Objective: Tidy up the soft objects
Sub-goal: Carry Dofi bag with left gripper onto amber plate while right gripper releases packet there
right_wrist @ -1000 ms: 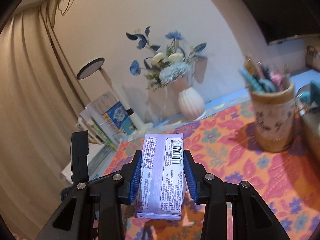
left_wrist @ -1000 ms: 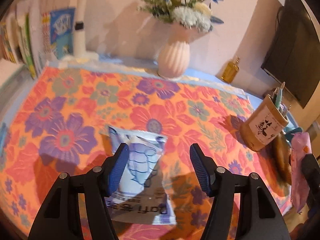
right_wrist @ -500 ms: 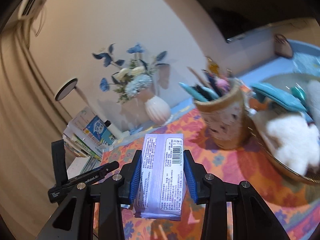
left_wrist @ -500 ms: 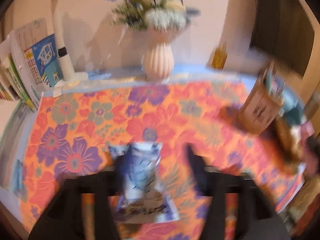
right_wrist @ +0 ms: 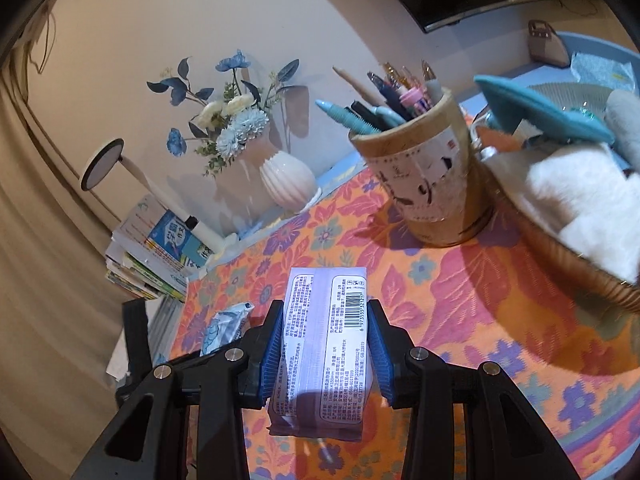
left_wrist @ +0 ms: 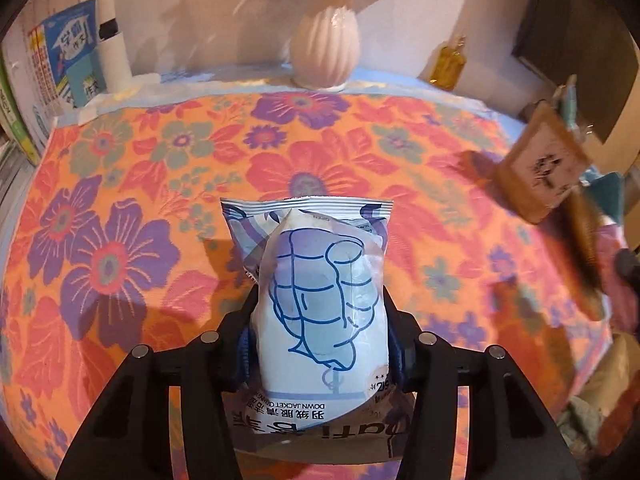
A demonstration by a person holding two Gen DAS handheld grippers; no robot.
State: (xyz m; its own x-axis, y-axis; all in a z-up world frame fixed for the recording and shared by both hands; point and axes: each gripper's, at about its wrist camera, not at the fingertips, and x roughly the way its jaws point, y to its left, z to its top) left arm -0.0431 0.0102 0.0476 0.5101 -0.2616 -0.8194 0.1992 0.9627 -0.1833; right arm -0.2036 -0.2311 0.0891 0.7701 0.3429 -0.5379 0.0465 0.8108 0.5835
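My left gripper (left_wrist: 320,344) is shut on a light blue wipes packet (left_wrist: 320,296) with a down jacket drawing, held just above the flowered cloth (left_wrist: 120,200). My right gripper (right_wrist: 324,356) is shut on a lilac wipes packet (right_wrist: 326,344) with a barcode, held above the cloth. The blue packet (right_wrist: 226,328) and the left gripper show at the lower left of the right wrist view. A wicker basket (right_wrist: 568,256) at the right holds a white fluffy thing (right_wrist: 580,196) and a teal soft piece (right_wrist: 536,108).
A bamboo pen holder (right_wrist: 424,184) stands beside the basket. A ribbed white vase (left_wrist: 324,46) with flowers stands at the back. Stacked books (right_wrist: 156,252) and a white lamp (right_wrist: 104,164) are at the left. An amber bottle (left_wrist: 450,62) stands at the back right.
My left gripper has closed on the blue packet, which lay on the cloth between the open jaws before. My right gripper has swung right toward the basket with the lilac packet.
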